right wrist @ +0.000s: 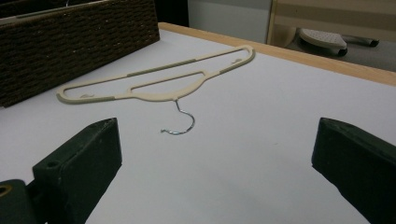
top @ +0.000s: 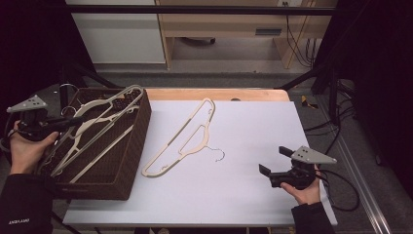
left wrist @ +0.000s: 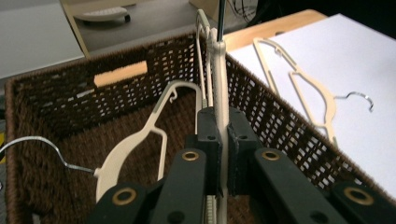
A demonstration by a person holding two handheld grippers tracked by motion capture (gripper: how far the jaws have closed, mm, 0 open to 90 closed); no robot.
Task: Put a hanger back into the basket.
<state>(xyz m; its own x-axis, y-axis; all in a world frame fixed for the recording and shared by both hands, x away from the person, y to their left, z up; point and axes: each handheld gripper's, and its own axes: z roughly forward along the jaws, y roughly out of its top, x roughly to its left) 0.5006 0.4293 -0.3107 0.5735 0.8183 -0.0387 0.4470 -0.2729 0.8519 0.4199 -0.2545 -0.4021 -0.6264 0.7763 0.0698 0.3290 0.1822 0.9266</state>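
Note:
A dark wicker basket [top: 139, 141] stands at the table's left and holds several cream hangers [top: 92, 141]. Over its left side my left gripper [top: 65, 123] is shut on one cream hanger [left wrist: 221, 100], whose bar stands on edge between the pads and reaches to the basket's far corner [top: 131, 92]. Another cream hanger [top: 182, 139] with a metal hook [top: 217, 153] lies flat on the white sheet [top: 253, 126] beside the basket. My right gripper [top: 275, 161] rests near the sheet's right front, jaws wide open and empty, pointing at that flat hanger [right wrist: 159, 81].
The basket's far wall [left wrist: 116, 74] has a cut-out handle. A wooden table edge [top: 219, 93] runs along the back, with a cabinet [top: 224, 24] and cables [top: 299, 44] on the floor beyond. A cable [top: 341, 195] trails from the right gripper.

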